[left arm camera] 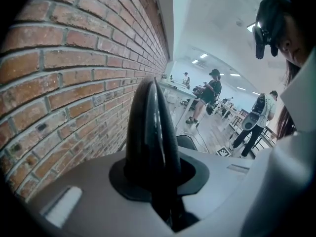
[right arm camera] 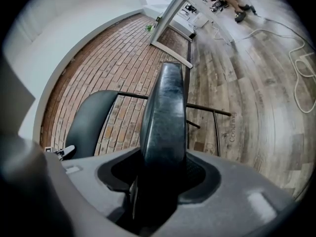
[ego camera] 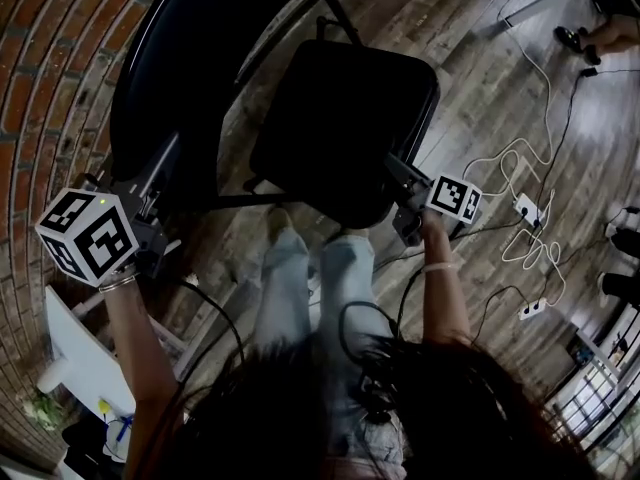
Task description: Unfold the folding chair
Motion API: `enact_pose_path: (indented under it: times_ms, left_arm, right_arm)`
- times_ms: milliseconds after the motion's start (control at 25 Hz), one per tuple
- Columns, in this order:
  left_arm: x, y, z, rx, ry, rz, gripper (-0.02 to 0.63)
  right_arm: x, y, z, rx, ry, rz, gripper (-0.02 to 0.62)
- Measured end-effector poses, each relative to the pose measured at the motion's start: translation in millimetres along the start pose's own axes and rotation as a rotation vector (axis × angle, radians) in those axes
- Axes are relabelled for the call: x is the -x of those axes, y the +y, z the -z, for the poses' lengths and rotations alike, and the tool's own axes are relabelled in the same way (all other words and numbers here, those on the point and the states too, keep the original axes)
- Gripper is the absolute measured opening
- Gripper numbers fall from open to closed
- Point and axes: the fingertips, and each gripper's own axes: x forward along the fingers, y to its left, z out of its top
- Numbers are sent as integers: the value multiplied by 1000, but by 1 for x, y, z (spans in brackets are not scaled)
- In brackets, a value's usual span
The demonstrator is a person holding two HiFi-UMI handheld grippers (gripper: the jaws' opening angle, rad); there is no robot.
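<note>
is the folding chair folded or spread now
Spread, or nearly: in the head view the seat stands well apart from the backrest. Fully open: cannot tell.

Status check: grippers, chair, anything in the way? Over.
Left gripper shut on backrest edge, right gripper shut on seat front. Seat angled away from backrest. Floor cables lie right of seat, apart.

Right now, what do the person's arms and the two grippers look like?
Both the left gripper and the right gripper have dark fronts and a cube of black-and-white square markers; the left cube has a small green light. No sleeves show on the forearms: a thin bracelet on the left wrist, a pale band on the right. Black cables hang nearby.
</note>
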Motion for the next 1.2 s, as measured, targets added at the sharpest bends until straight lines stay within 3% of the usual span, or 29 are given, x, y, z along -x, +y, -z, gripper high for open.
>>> enact_pose_path:
  times_ms: [1200]
  left_arm:
    - [-13, -56, 18, -24, 20, -36, 64]
  right_arm:
    - [26, -59, 7, -64, 54, -48, 222]
